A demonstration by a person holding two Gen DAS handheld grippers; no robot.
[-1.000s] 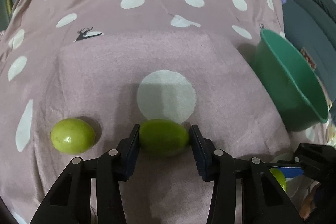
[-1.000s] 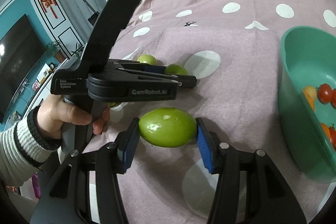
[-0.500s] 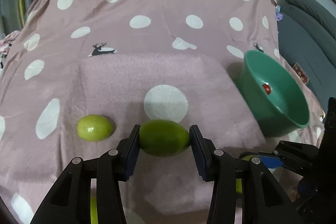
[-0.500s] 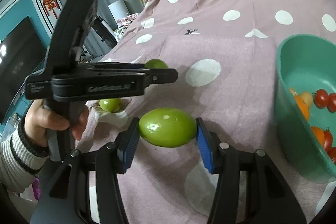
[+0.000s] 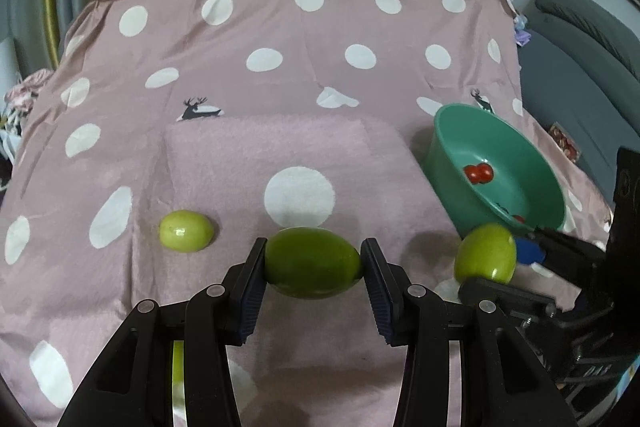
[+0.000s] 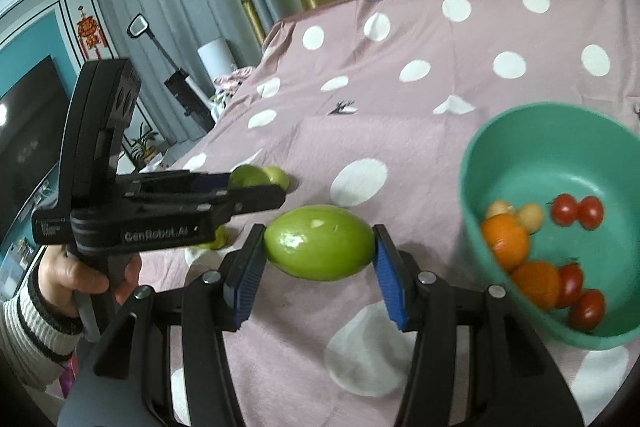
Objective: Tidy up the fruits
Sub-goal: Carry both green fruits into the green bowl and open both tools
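We hold one smooth oval green fruit endwise in our left hand-held gripper and another in our right hand-held gripper, both lifted off the pink dotted bedspread, likely for carrying. Ahead right sits the teal plastic bowl; a loose green fruit lies ahead left.

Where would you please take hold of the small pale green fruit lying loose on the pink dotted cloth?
Grip the small pale green fruit across its narrow middle, coming from above. It lies on its side on the pink dotted cloth, long axis left-right, with free cloth around it.
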